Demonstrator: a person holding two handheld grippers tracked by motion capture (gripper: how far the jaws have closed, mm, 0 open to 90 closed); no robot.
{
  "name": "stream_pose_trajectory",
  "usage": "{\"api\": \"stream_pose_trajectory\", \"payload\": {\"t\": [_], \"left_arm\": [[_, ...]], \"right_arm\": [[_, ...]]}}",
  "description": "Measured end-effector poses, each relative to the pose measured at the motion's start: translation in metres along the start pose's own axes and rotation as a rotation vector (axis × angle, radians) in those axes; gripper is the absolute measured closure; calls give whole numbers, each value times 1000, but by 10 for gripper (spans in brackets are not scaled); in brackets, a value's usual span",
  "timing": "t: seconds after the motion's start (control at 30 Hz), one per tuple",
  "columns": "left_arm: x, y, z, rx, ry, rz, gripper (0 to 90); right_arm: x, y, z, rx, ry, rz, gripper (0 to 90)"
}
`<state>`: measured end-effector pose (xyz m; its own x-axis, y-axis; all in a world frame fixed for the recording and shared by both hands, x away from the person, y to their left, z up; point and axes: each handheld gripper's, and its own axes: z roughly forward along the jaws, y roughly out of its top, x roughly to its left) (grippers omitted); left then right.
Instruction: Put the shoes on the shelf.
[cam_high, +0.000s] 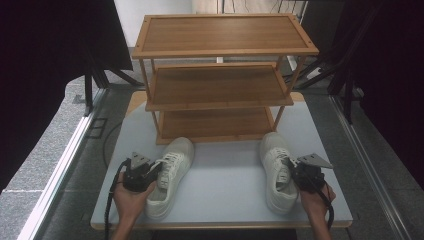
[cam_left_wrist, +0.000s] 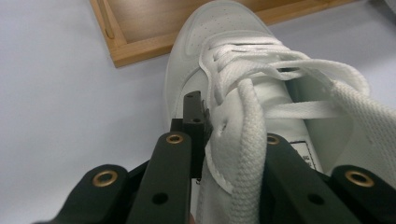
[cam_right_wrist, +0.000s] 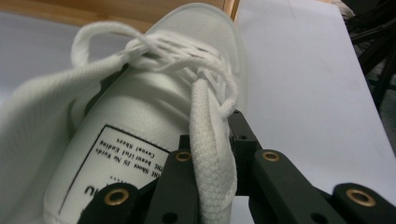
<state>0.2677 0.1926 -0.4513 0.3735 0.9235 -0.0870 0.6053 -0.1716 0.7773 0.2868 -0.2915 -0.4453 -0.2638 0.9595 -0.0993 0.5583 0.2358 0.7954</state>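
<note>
Two white lace-up sneakers lie on the pale table, toes toward a wooden rack. My left gripper (cam_high: 151, 172) is shut on the outer side wall of the left sneaker (cam_high: 172, 167) near its collar. In the left gripper view one black jaw stands outside the sneaker (cam_left_wrist: 219, 42) and the other inside it, the gripper (cam_left_wrist: 229, 133) pinching the padded edge. My right gripper (cam_high: 292, 172) is shut on the outer collar edge of the right sneaker (cam_high: 274, 160). In the right gripper view the gripper (cam_right_wrist: 212, 144) has the white rim of the sneaker (cam_right_wrist: 149, 102) pressed between its jaws.
A three-tier wooden shoe rack (cam_high: 220, 50) stands at the back of the table (cam_high: 225, 190), its bottom shelf (cam_high: 215, 122) just beyond the toes. Black stands and curtains flank the table. The table's front edge is close to both hands.
</note>
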Motion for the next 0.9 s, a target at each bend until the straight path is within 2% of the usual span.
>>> {"api": "stream_pose_trajectory", "payload": {"t": [0.2,0.23,0.27,0.3,0.43,0.53,0.57,0.7,0.73,0.77,0.8,0.9], "left_arm": [[2,0,-5,-37,-44,-15,812],[4,0,-8,-63,-74,-35,811],[4,0,-8,-63,-74,-35,811],[8,-1,-13,-95,-122,-64,811],[10,1,-21,-152,-188,-104,811],[9,3,-25,-177,-206,-107,811],[7,5,-29,-198,-223,-112,811],[5,8,-35,-231,-261,-134,811],[5,8,-35,-231,-261,-134,811],[5,9,-36,-239,-270,-139,811],[5,9,-38,-246,-278,-143,811],[2,14,-44,-268,-297,-135,812]], "right_arm": [[-7,-4,-5,-56,48,34,848],[-11,-5,-8,-78,73,48,847],[-11,-5,-8,-78,73,48,847],[-16,-6,-12,-107,108,74,847],[-23,-8,-20,-151,174,133,847],[-24,-8,-24,-178,196,141,847],[-24,-8,-26,-188,205,146,847],[-26,-6,-32,-225,272,186,847],[-26,-6,-32,-225,272,186,847],[-26,-4,-36,-249,301,200,847],[-26,-4,-36,-249,301,200,847],[-23,2,-47,-297,328,201,847]]}}
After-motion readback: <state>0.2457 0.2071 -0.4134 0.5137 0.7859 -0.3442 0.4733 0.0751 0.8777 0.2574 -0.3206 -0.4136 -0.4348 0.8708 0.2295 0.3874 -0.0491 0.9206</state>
